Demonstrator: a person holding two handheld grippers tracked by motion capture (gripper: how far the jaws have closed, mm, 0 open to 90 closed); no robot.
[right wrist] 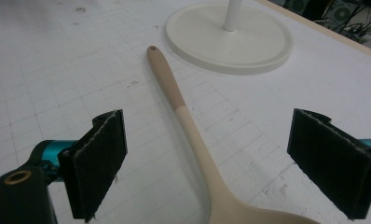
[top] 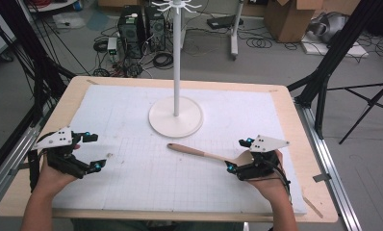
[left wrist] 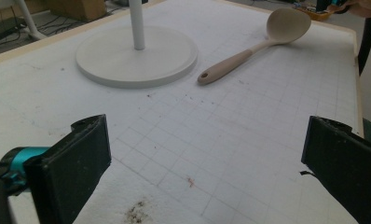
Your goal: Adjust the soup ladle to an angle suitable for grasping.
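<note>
White grid mat [top: 132, 120] on the table: we've got both grippers wide open w/ nothing held, right gripper [top: 238, 155] straddling the spoon [top: 204, 154], left gripper [top: 94, 151] over bare mat.

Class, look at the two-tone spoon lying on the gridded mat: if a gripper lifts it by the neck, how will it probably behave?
The spoon looks stiff: its handle runs straight. Lifted at the neck, where the right gripper straddles it with jaws open, it may tip, though towards which end is hard to judge. Its smooth rounded handle might also twist between flat pads.
</note>
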